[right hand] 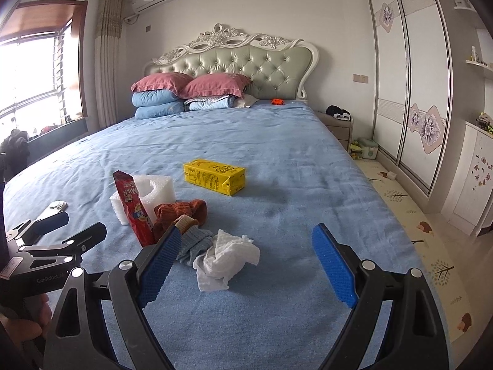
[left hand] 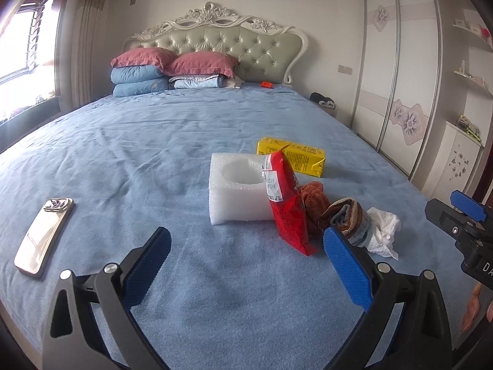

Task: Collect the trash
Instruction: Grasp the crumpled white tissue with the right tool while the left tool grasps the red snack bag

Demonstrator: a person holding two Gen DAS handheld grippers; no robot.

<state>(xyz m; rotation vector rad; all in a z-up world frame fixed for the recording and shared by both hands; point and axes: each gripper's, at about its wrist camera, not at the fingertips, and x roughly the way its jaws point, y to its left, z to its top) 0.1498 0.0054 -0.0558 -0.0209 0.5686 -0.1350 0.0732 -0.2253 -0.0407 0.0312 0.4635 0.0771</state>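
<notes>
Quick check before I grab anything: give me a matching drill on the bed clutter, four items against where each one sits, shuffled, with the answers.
Items:
1. carton
2. tissue
3. phone
4. wrapper

Places:
A. leaning on the foam block
B. alone on the bed, far left
C. nearest the right gripper, beside the socks
D. lying flat behind the pile, toward the headboard

Pairs: 1-D, 2-C, 3-B, 4-A

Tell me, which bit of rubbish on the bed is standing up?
The red snack wrapper, propped against the white foam block; the yellow carton and crumpled tissue lie flat.
</notes>
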